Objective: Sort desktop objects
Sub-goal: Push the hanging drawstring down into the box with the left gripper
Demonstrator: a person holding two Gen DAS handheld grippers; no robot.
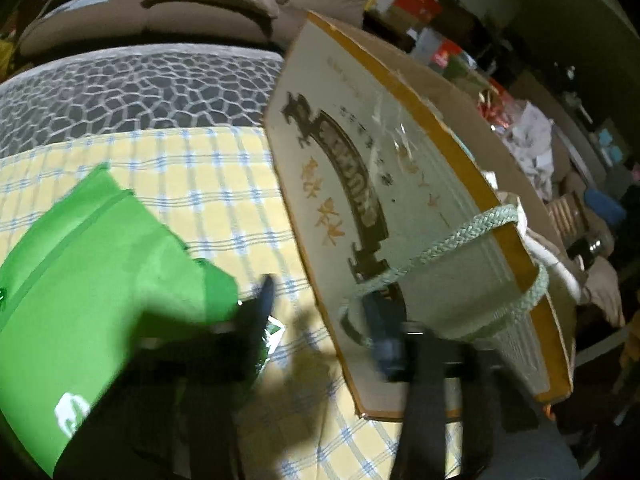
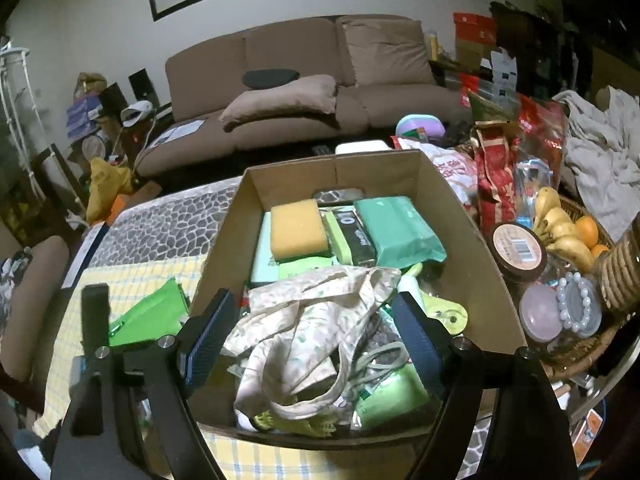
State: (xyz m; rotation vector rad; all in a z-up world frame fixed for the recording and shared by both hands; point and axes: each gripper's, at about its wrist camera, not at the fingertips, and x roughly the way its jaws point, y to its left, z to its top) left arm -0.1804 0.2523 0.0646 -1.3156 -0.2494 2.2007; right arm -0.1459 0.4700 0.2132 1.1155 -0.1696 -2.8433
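A bright green zip pouch (image 1: 100, 272) lies on the yellow checked cloth (image 1: 180, 168), also seen as the green pouch (image 2: 148, 316) left of the box. My left gripper (image 1: 324, 312) hangs low between the pouch and the printed side of the cardboard box (image 1: 380, 184). Its fingers stand a little apart, blurred, with cloth showing between them. The left fingertip (image 1: 266, 296) overlaps the pouch's corner beside a shiny green foil scrap (image 1: 275, 330). The right pad lies against the box's rope handle (image 1: 448, 236). My right gripper (image 2: 316, 340) is open above the box (image 2: 460, 240), over a floral cloth bag (image 2: 312, 320), holding nothing.
The box holds a yellow sponge (image 2: 298, 232), green packets (image 2: 396, 228) and cords. To its right stands a wicker basket (image 2: 576, 344) with bananas (image 2: 560, 220), jars and a bead bracelet (image 2: 576, 304). A brown sofa (image 2: 300, 80) is behind, and a chair seat (image 2: 32, 280) at the left.
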